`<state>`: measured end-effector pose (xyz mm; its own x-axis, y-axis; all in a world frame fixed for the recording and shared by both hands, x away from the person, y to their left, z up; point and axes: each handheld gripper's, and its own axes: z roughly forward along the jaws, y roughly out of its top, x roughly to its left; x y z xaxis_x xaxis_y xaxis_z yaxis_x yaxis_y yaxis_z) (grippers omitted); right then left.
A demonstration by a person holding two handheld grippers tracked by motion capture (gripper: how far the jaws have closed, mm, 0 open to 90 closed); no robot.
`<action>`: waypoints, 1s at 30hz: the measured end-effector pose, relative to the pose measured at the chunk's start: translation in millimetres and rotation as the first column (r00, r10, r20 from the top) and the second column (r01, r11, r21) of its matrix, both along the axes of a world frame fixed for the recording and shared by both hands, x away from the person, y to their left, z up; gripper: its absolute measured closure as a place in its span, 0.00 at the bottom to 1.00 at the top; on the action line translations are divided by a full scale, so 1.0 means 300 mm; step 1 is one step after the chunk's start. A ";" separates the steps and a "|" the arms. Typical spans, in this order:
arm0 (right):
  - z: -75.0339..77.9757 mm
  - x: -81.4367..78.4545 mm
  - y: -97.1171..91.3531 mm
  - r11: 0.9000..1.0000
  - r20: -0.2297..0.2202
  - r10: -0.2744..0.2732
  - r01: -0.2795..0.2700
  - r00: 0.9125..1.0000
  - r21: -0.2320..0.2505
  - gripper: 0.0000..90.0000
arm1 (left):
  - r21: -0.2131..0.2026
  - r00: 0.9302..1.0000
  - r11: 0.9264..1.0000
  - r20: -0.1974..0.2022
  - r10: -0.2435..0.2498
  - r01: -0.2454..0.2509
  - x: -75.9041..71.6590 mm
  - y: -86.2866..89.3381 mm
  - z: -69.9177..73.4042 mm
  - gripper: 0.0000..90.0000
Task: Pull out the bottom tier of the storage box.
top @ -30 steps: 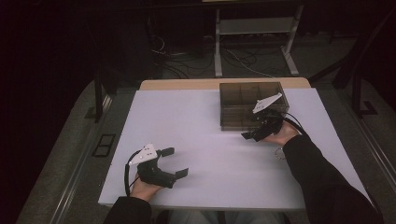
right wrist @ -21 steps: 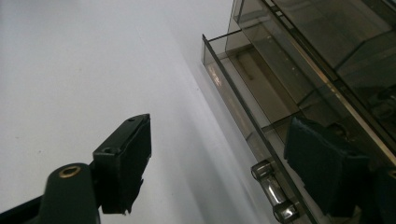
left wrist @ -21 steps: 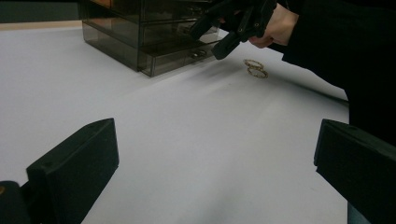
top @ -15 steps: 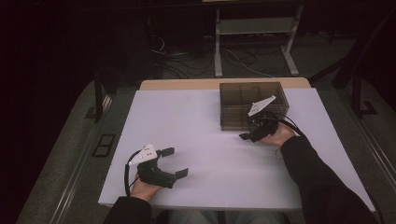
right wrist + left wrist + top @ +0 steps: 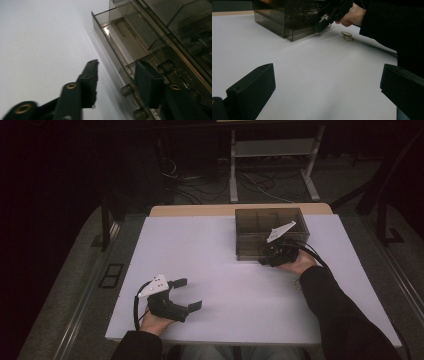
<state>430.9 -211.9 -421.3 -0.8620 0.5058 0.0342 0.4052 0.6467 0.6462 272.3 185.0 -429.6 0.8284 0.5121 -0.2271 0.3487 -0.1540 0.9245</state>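
Closing right claw (image 5: pixel 116 82) astride drawer front (image 5: pixel 117 62) knob, unpinched, left claw (image 5: pixel 324 92) wide, empty, rings (image 5: pixel 347 36).

Right claw (image 5: pixel 266 258) narrows — jaws closing at the drawer (image 5: pixel 117 47) front.

Glossy smoked-plastic drawer box (image 5: pixel 260 232) on matt white tabletop (image 5: pixel 215 260).

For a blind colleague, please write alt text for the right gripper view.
The right gripper has its two black jaws, just closing, at the front of a smoky transparent drawer box, near small knobs, with one jaw inside a slightly open drawer. The white table lies to the left.
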 end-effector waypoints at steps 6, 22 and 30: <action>-0.003 0.015 -0.015 1.000 -0.025 0.005 -0.004 1.000 0.011 0.76 | -0.002 1.000 1.000 0.002 -0.001 0.001 0.001 0.000 0.000 0.00; -0.001 0.021 -0.022 0.998 -0.046 0.052 -0.053 0.998 -0.015 0.84 | -0.005 1.000 1.000 0.002 0.002 -0.002 0.000 0.001 0.001 0.00; -0.001 0.017 -0.025 0.998 -0.061 0.065 -0.066 0.996 -0.014 0.84 | -0.004 1.000 1.000 0.002 0.003 -0.003 0.000 0.002 0.001 0.00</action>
<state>436.1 -219.3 -421.5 -0.8900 0.4490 0.0794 0.3992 0.6831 0.6115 272.4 185.6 -429.2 0.8275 0.5133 -0.2275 0.3471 -0.1492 0.9259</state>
